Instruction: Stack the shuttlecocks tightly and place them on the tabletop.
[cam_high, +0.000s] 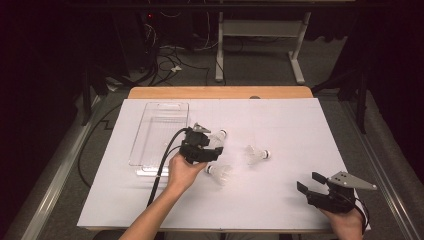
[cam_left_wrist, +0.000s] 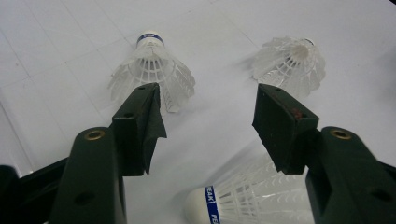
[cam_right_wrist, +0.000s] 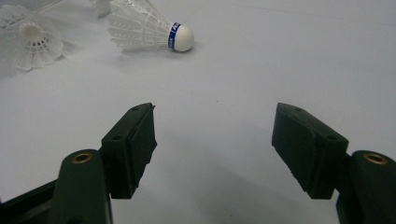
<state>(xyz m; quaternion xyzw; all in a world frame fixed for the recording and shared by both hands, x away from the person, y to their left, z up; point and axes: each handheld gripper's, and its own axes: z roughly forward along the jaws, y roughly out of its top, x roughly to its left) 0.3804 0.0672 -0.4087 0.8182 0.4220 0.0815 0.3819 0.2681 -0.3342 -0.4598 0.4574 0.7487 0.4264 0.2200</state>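
Observation:
Three white feather shuttlecocks lie on the white sheet. My left gripper (cam_high: 214, 151) hovers among them, open (cam_left_wrist: 208, 100), with nothing between its pads. One shuttlecock (cam_left_wrist: 152, 70) lies just beyond its left jaw, cork pointing away (cam_high: 218, 135). A second (cam_left_wrist: 289, 63) rests farther off past the right jaw (cam_high: 257, 154). The third (cam_left_wrist: 247, 200) lies close under the right jaw, blue-banded cork toward the left (cam_high: 220, 173). My right gripper (cam_high: 308, 181) sits low at the near right, open and empty (cam_right_wrist: 215, 116). It faces the second shuttlecock (cam_right_wrist: 144, 28) and the third one's feather end (cam_right_wrist: 30, 42).
A clear plastic tray (cam_high: 159, 131) stands on the sheet left of the left hand, and the gripper's black cable (cam_high: 162, 162) trails across its near end. The white sheet (cam_high: 290, 130) covers a wooden table (cam_high: 220, 92). Desk legs and cables lie on the floor beyond.

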